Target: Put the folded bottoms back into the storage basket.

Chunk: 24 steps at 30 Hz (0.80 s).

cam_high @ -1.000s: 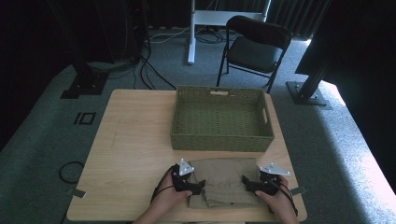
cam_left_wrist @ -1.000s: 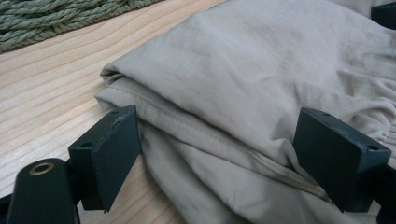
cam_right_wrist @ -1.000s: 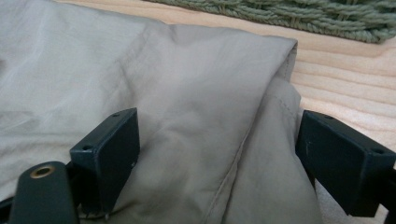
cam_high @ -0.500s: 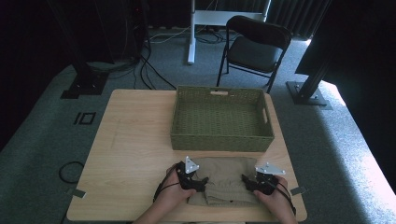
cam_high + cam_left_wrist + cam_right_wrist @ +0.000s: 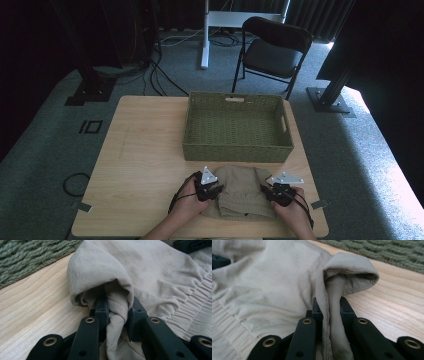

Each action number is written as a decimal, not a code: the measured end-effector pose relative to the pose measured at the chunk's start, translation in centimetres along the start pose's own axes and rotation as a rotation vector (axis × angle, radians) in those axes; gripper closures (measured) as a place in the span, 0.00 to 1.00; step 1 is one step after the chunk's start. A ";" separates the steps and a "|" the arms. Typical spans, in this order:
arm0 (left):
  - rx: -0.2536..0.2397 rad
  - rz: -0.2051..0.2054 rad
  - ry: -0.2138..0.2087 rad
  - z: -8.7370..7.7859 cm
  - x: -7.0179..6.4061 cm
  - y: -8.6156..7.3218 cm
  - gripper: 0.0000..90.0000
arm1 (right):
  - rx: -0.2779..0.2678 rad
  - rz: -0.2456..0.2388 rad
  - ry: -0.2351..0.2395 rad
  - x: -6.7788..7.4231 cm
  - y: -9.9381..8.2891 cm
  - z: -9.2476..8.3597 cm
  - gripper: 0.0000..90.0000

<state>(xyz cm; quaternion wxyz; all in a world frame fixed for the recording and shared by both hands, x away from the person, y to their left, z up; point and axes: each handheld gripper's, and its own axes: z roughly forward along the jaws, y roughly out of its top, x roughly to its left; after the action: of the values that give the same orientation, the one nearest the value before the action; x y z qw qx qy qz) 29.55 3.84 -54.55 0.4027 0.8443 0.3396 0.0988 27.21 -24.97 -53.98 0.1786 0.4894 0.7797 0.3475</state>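
A folded khaki garment [image 5: 242, 190] with an elastic waistband lies on the wooden table [image 5: 145, 150] near its front edge, just in front of a green woven basket [image 5: 235, 125]. My left gripper [image 5: 216, 190] is shut on the garment's left edge; in the left gripper view the khaki garment [image 5: 150, 272] is bunched between the jaws of the left gripper [image 5: 117, 312]. My right gripper [image 5: 267, 194] is shut on the right edge; in the right gripper view a fold of the khaki garment [image 5: 274, 285] is pinched by the right gripper [image 5: 329, 307].
The basket has nothing in it and stands at the table's far centre-right. A black folding chair [image 5: 272, 50] and a white desk leg [image 5: 205, 35] stand beyond the table. Cables lie on the grey carpet at the left.
Both grippers have drawn slightly inward and toward the front edge with the garment's edges, and the cloth is now bunched narrower between them.
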 end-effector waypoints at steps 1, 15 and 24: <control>0.000 -0.003 -0.004 -0.1 0.0 0.1 0.85 | -0.008 0.004 0.000 0.1 0.1 -0.2 0.89; -0.077 0.008 -0.041 -3.3 0.3 2.4 0.86 | -0.089 0.011 0.025 0.6 2.1 -2.3 0.89; -0.126 0.031 -0.053 -5.4 0.4 4.2 0.86 | -0.147 0.000 0.038 1.0 3.9 -4.4 0.89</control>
<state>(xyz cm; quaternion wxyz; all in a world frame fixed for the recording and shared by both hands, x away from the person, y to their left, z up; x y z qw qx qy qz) 29.53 5.51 -47.96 0.4623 0.8247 0.3090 0.1036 26.54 -24.60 -48.06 0.1991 0.4682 0.7554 0.4129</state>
